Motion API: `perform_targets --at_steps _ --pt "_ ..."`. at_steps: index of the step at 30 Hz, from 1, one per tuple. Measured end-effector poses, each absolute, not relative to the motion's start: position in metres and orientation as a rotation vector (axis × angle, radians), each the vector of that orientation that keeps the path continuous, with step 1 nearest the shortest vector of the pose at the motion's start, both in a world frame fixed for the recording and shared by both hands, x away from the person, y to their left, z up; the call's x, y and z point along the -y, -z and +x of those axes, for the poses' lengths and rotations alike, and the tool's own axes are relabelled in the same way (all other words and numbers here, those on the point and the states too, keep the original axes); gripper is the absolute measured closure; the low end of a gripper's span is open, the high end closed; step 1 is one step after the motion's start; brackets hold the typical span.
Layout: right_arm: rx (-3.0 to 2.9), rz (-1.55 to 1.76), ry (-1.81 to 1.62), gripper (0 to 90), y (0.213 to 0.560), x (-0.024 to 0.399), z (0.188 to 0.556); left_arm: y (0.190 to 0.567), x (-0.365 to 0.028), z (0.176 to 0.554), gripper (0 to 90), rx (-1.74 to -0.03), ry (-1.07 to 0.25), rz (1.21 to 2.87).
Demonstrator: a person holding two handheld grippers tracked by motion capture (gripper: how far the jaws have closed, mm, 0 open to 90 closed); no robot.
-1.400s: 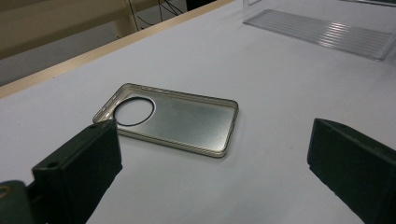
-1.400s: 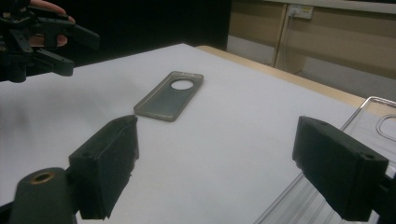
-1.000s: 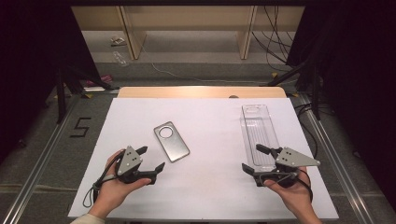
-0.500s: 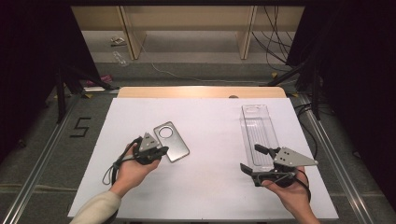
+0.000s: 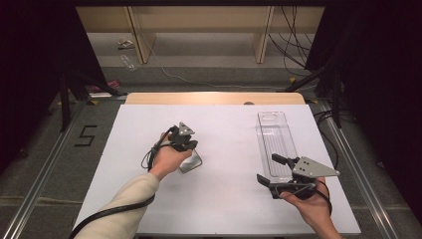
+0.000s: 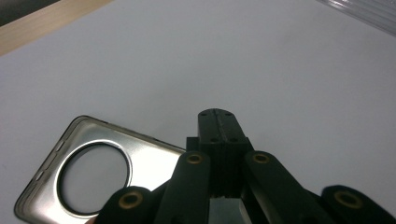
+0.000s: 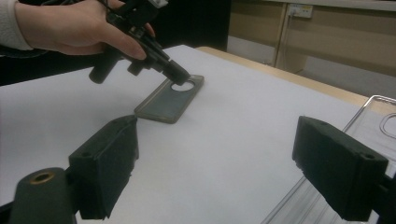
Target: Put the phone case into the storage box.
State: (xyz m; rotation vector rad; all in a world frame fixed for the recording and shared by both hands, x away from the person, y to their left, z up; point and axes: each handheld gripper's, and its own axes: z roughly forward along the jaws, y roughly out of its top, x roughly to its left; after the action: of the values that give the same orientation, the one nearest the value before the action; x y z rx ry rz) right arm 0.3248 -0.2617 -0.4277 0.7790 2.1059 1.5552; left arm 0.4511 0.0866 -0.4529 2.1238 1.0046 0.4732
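Note:
A silvery phone case (image 5: 192, 162) with a round hole lies flat on the white sheet (image 5: 224, 124), left of centre. My left gripper (image 5: 191, 147) hangs over it, pointing down, with its jaws pressed together and nothing between them. In the left gripper view the shut tips (image 6: 217, 116) stand just past the case (image 6: 149, 156). From the right gripper view those tips (image 7: 180, 74) sit at the hole of the case (image 7: 161, 107). My right gripper (image 5: 268, 168) rests open at the near end of a clear plastic tray (image 5: 273, 134), with its pads (image 7: 109, 158) wide apart over bare sheet.
A wooden table edge (image 5: 214, 98) runs along the far side of the sheet. Metal rails (image 5: 348, 159) flank the table. A "5" mark (image 5: 85, 135) lies on the floor at the left. Shelf legs and cables (image 5: 293, 45) stand behind.
The left hand has travelled from the front left of the sheet forward and right onto the case, and its jaws have shut. The right hand has stayed put.

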Motion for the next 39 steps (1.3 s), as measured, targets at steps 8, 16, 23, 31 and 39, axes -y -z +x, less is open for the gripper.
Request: perform_targets --at_steps 8,16,23,31,39 --pt "-2.112 0.78 -1.555 15.7 0.428 0.262 0.325 0.469 -0.073 0.457 89.8 -1.037 -0.442 2.171" --pt "-2.115 0.784 -1.556 15.7 0.429 0.262 0.325 0.475 -0.067 0.456 89.8 -1.036 -0.418 2.19" --pt "-2.118 0.788 -1.553 15.6 0.429 0.262 0.326 0.481 -0.063 0.454 89.8 -1.03 -0.403 2.218" --pt "-2.121 0.791 -1.555 15.6 0.429 0.262 0.326 0.482 -0.066 0.452 89.8 -1.038 -0.364 2.246" --pt "-2.122 0.793 -1.553 15.7 0.43 0.262 0.326 0.483 -0.078 0.444 89.8 -1.043 -0.353 2.254"
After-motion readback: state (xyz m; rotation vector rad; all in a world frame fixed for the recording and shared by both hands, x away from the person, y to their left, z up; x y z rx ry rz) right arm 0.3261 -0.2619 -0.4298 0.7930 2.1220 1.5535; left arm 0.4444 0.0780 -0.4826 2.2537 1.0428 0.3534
